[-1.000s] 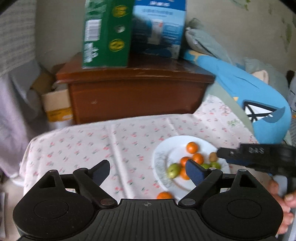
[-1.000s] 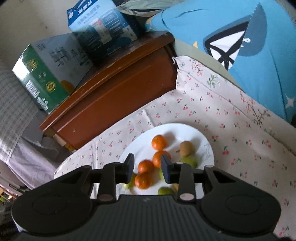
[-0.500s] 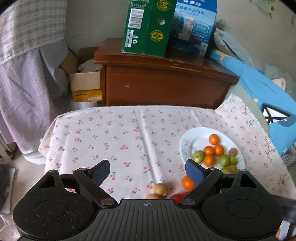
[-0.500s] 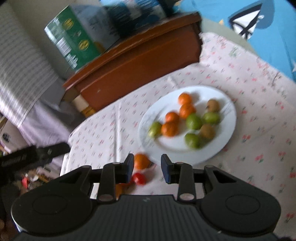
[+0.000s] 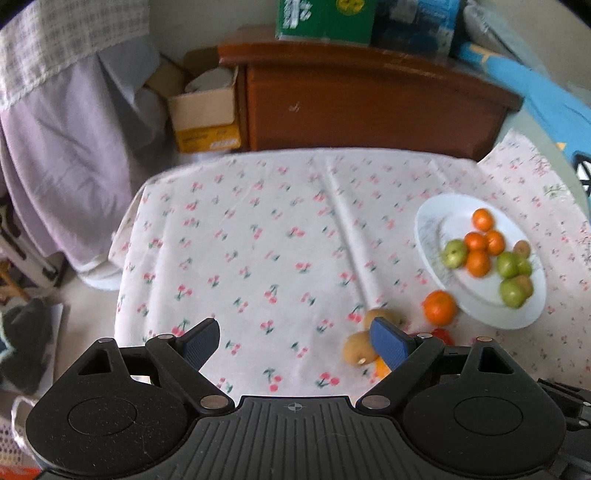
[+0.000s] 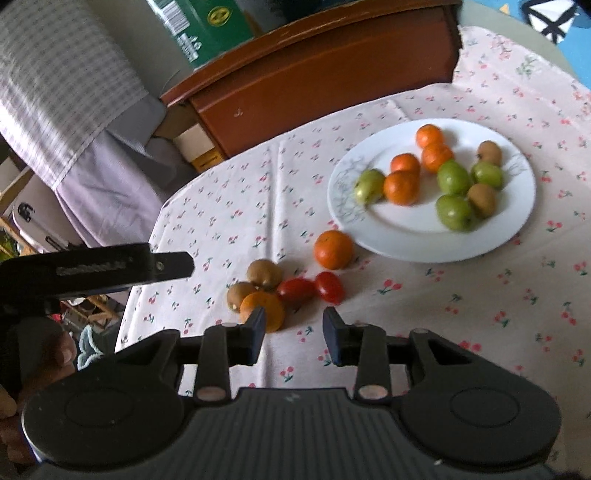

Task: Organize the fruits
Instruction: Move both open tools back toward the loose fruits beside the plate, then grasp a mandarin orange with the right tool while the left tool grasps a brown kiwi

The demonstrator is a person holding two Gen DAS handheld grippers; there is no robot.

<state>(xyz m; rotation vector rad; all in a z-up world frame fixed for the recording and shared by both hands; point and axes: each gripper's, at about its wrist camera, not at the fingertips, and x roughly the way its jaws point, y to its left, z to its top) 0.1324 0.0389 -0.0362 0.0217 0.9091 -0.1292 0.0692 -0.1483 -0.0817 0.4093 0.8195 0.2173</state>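
Note:
A white plate [image 6: 406,229] on the cherry-print tablecloth [image 6: 480,295] holds several small oranges, green fruits and kiwis. Loose fruit lies on the cloth in front of it: an orange [image 6: 333,249], two kiwis [image 6: 264,273], two red tomatoes [image 6: 295,290] and another orange [image 6: 263,308]. My right gripper [image 6: 294,328] hovers just short of the tomatoes, its jaws opening with nothing between them. My left gripper [image 5: 295,343] stands wide open over bare cloth, its right finger beside the kiwis [image 5: 360,352]. The plate [image 5: 432,236] lies to its right.
A brown wooden cabinet [image 5: 369,107] with a green carton [image 5: 325,18] and a blue one stands behind the table. A cardboard box [image 5: 203,118] and draped lilac cloth [image 5: 66,147] are at the left. A hand [image 6: 55,350] holds the left gripper [image 6: 177,264].
Both views have tipped down and drawn back toward the table's near side, bringing the loose fruit into sight. The right jaws have widened slightly. The left gripper now shows in the right view.

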